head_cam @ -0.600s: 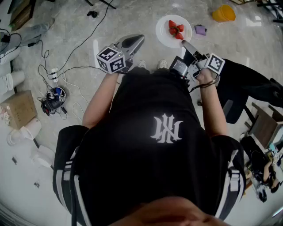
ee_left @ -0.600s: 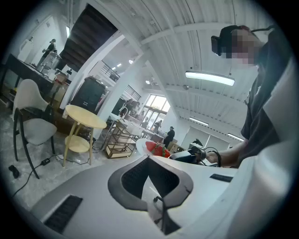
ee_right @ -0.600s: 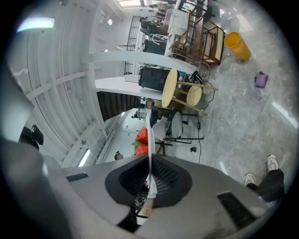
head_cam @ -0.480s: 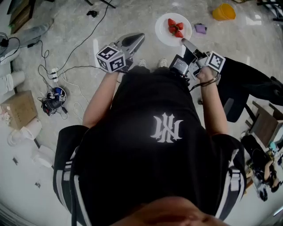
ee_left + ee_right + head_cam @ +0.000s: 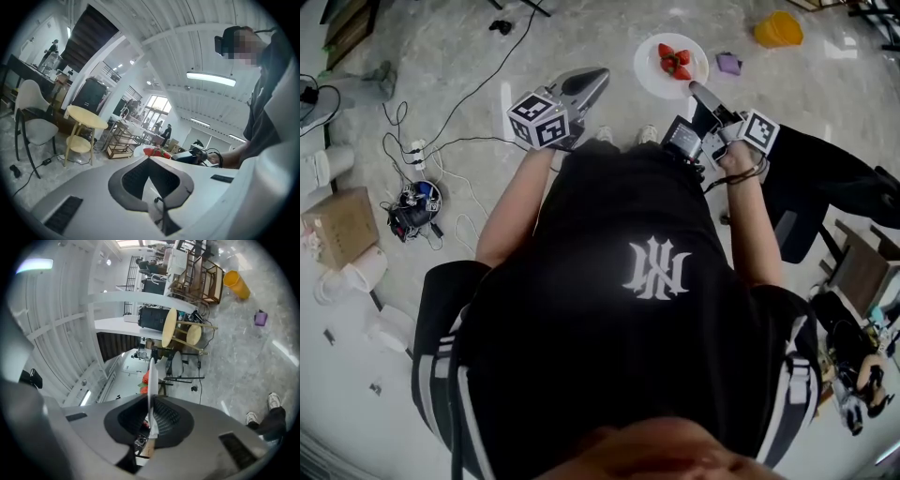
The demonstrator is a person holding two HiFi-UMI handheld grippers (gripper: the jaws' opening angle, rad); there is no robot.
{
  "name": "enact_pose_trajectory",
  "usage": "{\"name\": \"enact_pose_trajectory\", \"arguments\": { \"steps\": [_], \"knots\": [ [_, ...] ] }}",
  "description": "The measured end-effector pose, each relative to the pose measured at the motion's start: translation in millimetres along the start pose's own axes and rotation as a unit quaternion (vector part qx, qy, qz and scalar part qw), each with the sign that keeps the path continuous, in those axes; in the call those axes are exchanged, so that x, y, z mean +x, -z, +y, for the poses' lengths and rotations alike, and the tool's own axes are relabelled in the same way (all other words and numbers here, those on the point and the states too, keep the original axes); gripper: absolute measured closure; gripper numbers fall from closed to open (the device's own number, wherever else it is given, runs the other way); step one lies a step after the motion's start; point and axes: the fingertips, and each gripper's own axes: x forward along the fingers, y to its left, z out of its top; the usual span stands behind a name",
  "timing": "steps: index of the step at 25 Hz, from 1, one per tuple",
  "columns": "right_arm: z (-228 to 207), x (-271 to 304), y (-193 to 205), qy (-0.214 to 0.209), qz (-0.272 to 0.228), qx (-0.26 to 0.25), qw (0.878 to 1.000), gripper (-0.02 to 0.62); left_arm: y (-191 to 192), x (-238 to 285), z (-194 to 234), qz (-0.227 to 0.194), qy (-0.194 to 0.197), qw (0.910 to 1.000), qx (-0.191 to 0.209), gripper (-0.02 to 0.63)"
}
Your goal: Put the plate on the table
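Observation:
A white plate [image 5: 651, 71] carrying several strawberries [image 5: 673, 62] hangs level above the marble floor, in front of the person. My right gripper [image 5: 695, 89] is shut on the plate's near rim. In the right gripper view the plate [image 5: 151, 373] shows edge-on between the pads, with the strawberries [image 5: 145, 380] to its left. My left gripper [image 5: 598, 75] is held out to the left of the plate, with its jaws together and nothing in them. The left gripper view shows the plate [image 5: 139, 151] and the strawberries [image 5: 157, 152] beyond that gripper [image 5: 152, 176]. A round pale-wood table [image 5: 86, 117] stands further off.
On the floor lie a yellow container [image 5: 778, 28], a small purple object [image 5: 728, 63], cables [image 5: 412, 155] and a cardboard box [image 5: 337, 230]. A white chair [image 5: 35, 126] stands beside the round table [image 5: 168, 328]. Shelving and people are far back.
The plate and both grippers have drifted very slightly; the right gripper's hold on the plate is unchanged.

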Motion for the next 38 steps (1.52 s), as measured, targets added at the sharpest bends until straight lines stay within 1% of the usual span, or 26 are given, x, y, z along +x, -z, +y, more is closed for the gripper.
{"name": "enact_pose_trajectory", "arguments": {
  "steps": [4, 9, 15, 19, 27, 38],
  "knots": [
    [7.6, 3.1, 3.1, -0.017, 0.013, 0.001, 1.0, 0.58, -0.2, 2.4, -0.7, 0.002, -0.003, 1.0, -0.009, 0.604],
    [10.7, 6.0, 7.1, -0.028, 0.016, 0.008, 0.999, 0.58, 2.7, 3.1, -3.4, 0.007, 0.003, 1.0, -0.006, 0.604],
    [9.1, 6.7, -5.3, -0.033, 0.01, 0.023, 0.999, 0.58, 0.5, 11.9, 0.7, 0.012, 0.0, 0.9999, -0.005, 0.604],
    [3.2, 4.7, -22.7, -0.029, 0.014, 0.03, 0.999, 0.58, -0.2, 28.9, 7.0, 0.017, -0.009, 0.9998, -0.01, 0.604],
    [0.2, 3.1, -23.0, -0.029, 0.017, 0.036, 0.999, 0.58, 3.6, 26.5, 11.6, 0.017, -0.022, 0.9995, -0.012, 0.604],
    [-9.4, -2.4, -40.5, -0.025, 0.013, 0.05, 0.998, 0.58, 3.5, 39.9, 15.0, 0.014, -0.04, 0.999, -0.012, 0.604]
  ]
}}
